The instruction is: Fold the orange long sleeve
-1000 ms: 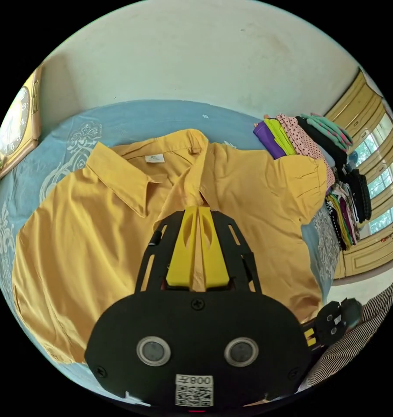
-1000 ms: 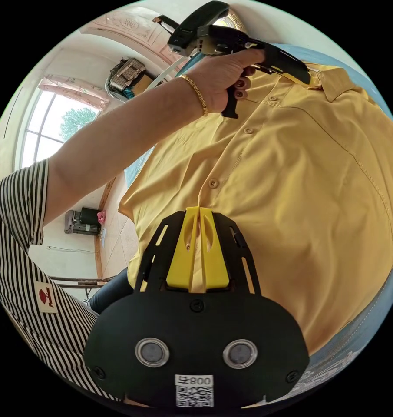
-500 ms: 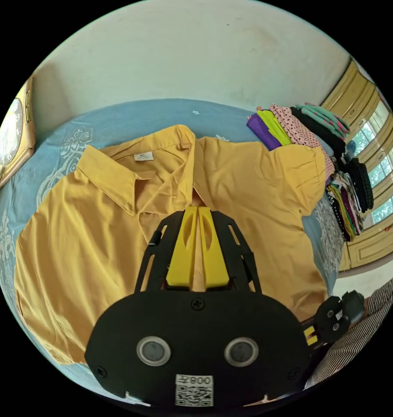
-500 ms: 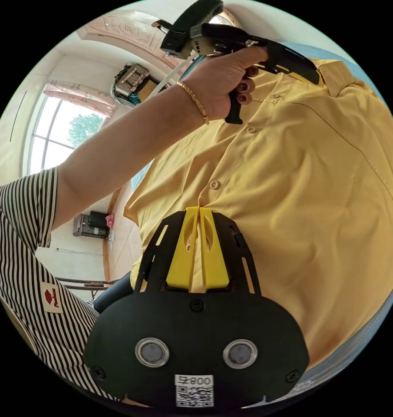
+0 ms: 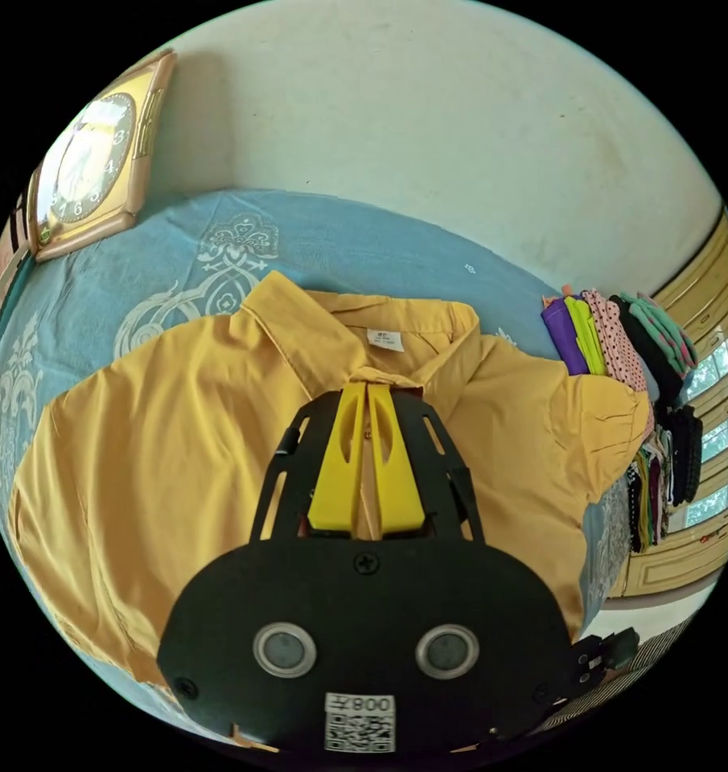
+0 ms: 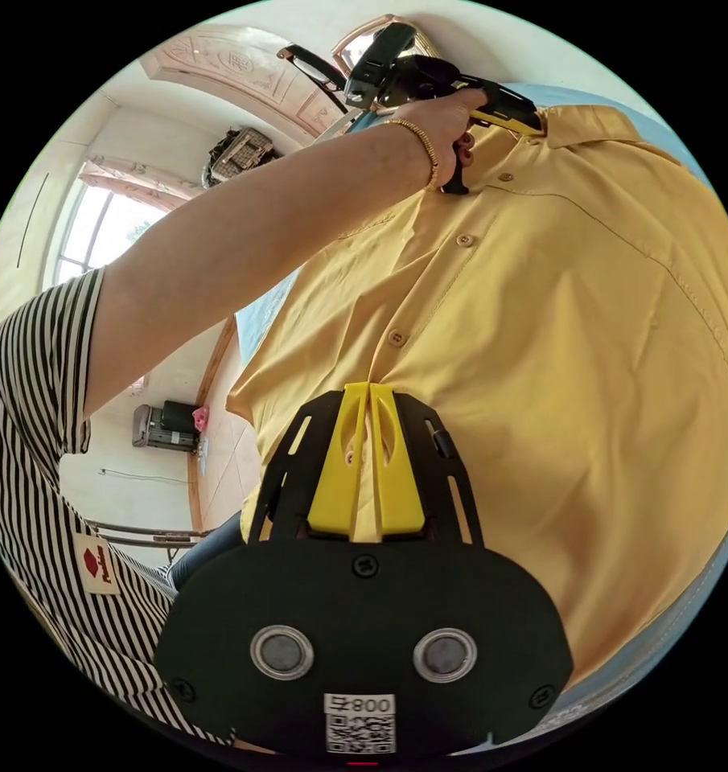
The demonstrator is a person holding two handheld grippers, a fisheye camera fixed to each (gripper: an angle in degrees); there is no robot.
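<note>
The left gripper [image 5: 368, 390] is clamped on the orange shirt [image 5: 162, 450] at the collar; the right gripper [image 6: 369, 390] pinches the button placket lower down. The shirt lies flat on the blue bedspread [image 5: 243, 233], its length running between the two grips, toward frame top.

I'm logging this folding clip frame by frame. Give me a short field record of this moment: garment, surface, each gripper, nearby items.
garment: orange shirt, spread front up, collar toward the wall
surface: blue patterned bedspread
left gripper: shut on the shirt's front edge just below the collar
right gripper: shut on the button placket, lower down the shirt
nearby: stack of folded clothes; clock leaning against the wall
</note>
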